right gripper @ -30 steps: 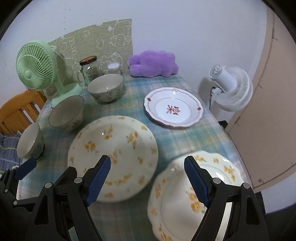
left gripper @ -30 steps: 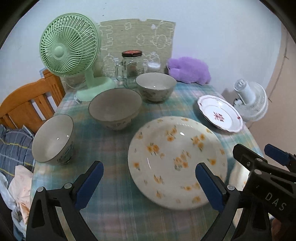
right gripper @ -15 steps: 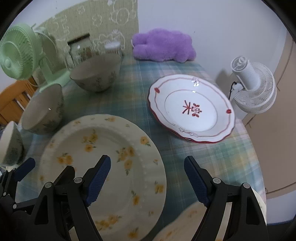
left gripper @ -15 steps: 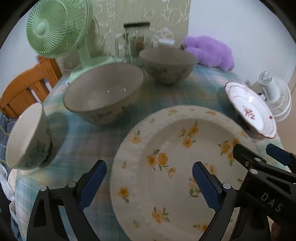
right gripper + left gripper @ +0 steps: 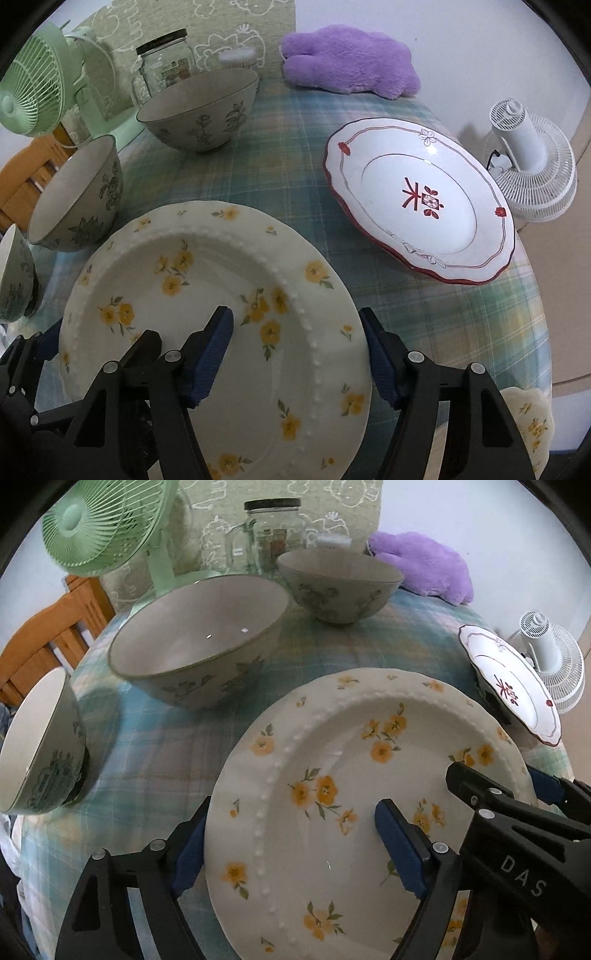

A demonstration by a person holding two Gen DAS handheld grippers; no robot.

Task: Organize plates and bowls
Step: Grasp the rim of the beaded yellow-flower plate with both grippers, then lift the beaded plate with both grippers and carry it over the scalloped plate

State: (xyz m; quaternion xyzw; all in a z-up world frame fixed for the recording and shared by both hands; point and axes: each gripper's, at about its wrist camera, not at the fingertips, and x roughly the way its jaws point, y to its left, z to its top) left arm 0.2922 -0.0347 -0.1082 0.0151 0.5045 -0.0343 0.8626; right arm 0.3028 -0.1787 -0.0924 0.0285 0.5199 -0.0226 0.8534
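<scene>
You lowered both grippers, left gripper [image 5: 295, 845] and right gripper [image 5: 295, 358], astride opposite rims of the yellow-flowered plate [image 5: 369, 775]; their fingers were closing but not yet clamped, so lifting looked next.

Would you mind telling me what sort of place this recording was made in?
Most likely a home dining corner. A table with a plaid tablecloth holds flowered household plates and bowls, with a wooden chair beside it, a green desk fan and a purple plush toy against the wall.
</scene>
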